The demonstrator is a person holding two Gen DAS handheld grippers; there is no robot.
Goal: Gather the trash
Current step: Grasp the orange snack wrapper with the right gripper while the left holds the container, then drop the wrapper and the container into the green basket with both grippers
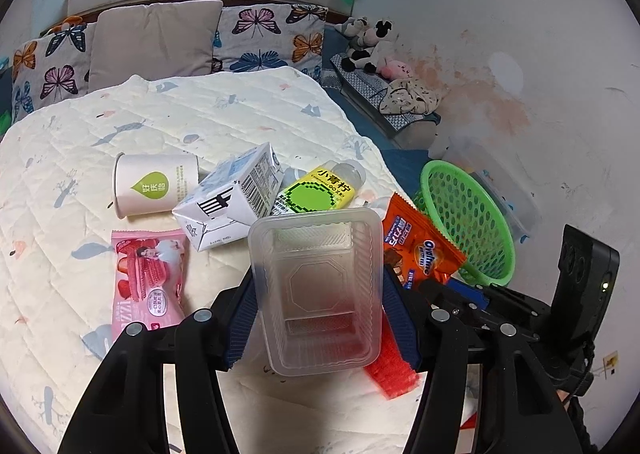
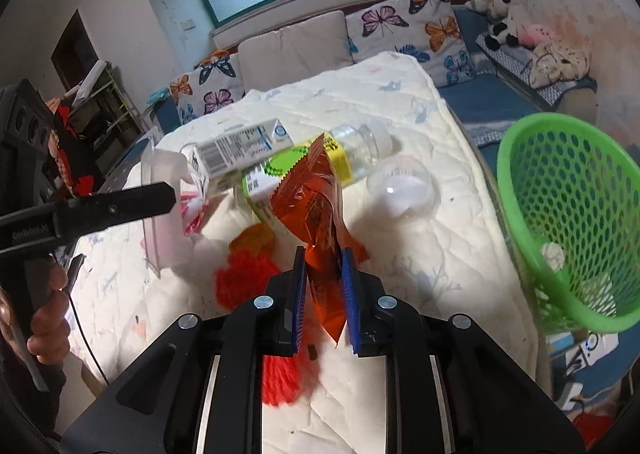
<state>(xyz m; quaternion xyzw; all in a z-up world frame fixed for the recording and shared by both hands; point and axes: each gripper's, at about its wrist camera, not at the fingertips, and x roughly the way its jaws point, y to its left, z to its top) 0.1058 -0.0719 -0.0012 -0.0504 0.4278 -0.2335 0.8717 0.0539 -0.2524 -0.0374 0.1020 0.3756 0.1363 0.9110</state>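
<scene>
Right wrist view shows the right gripper [image 2: 323, 282] closed on an orange snack wrapper [image 2: 316, 214], which is pinched between the blue pads and lifted off the quilted bed cover [image 2: 420, 266]. The left gripper [image 1: 318, 318] is clamped on a clear plastic tray [image 1: 316, 286], its pads pressed against the two long walls, with the tray held above the bed. A green mesh basket [image 2: 568, 214] stands off the bed's right edge, and something pale can be made out at its bottom. The step in hand is judged to be the carrying of picked-up trash to the basket; the next move calls for the wrapper to be brought over the rim and the pads parted there, with the tray to follow. Left on the bed are a milk carton [image 1: 236, 194], a yellow-labelled bottle [image 1: 320, 190], a paper cup [image 1: 154, 184], a pink packet [image 1: 148, 278] and a clear domed lid [image 2: 400, 190]. Something red under the grippers is blurred and cannot be identified. The wrapper's lower end is hidden between the pads.
</scene>
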